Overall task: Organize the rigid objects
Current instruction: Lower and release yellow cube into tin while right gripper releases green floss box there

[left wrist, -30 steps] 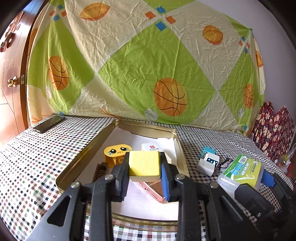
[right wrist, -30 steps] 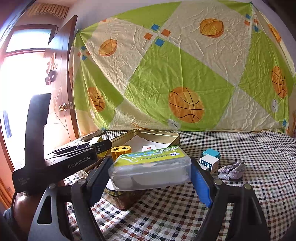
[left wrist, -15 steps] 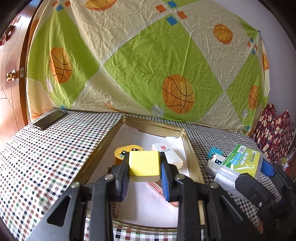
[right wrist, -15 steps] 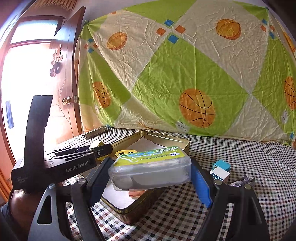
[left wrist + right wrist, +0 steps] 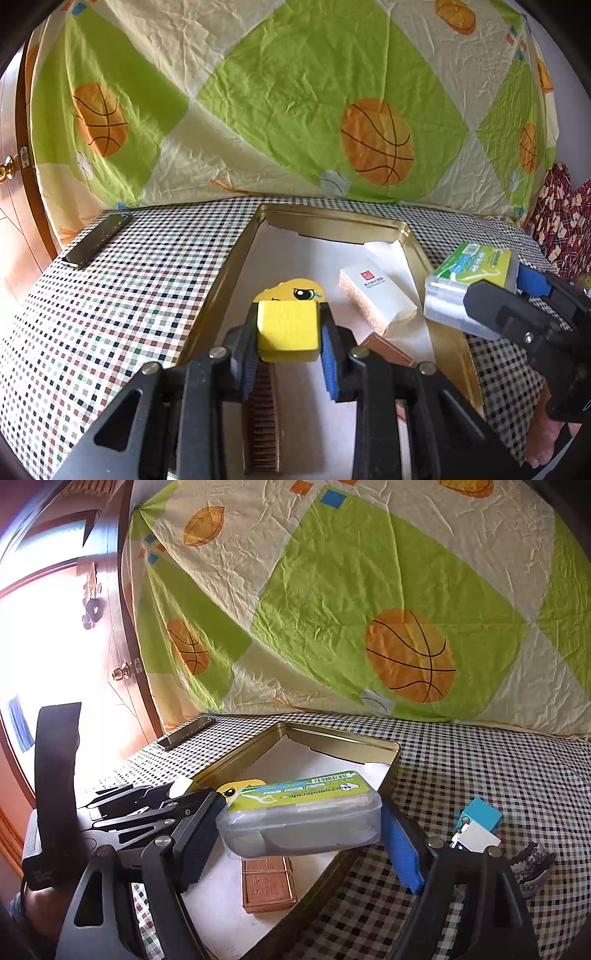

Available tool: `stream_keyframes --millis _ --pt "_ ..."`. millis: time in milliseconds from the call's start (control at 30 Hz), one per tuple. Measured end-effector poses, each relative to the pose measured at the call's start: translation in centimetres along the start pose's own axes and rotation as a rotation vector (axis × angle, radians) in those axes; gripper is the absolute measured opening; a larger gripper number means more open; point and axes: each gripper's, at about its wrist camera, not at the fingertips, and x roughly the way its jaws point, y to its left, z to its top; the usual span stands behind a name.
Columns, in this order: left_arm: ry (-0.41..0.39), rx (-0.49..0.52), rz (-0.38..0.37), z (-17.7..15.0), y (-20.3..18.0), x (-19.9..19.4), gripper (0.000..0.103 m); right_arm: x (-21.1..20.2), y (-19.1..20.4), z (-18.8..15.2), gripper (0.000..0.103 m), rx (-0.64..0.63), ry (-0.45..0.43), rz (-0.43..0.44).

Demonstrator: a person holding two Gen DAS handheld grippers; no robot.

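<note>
My left tool (image 5: 289,329) grips a yellow block (image 5: 288,329) over the gold tin (image 5: 334,218); my right tool (image 5: 300,833) clamps a clear plastic box (image 5: 301,821) above its near corner.

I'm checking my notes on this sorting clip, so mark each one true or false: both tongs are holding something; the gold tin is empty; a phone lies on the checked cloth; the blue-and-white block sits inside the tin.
1. Both tongs hold something. True: left tongs grip a yellow block, right tongs a clear plastic box.
2. The gold tin is empty. False: it holds a white box and a brown bar, among others.
3. A phone lies on the checked cloth. True.
4. The blue-and-white block sits inside the tin. False: it lies on the cloth outside.
</note>
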Motion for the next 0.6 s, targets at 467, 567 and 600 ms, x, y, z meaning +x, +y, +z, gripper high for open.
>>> stream_keyframes --millis 467,567,600 --pt "0.043 0.025 0.062 1.1 0.6 1.8 0.033 4.9 1.1 0.4 0.083 -0.032 0.075 -0.027" --pt "0.032 -0.007 0.073 0.8 1.2 1.5 0.063 4.4 0.8 0.3 0.092 -0.025 0.069 -0.043" --pt "0.023 -0.018 0.068 0.7 1.3 1.2 0.074 4.0 0.6 0.3 0.094 -0.024 0.061 -0.047"
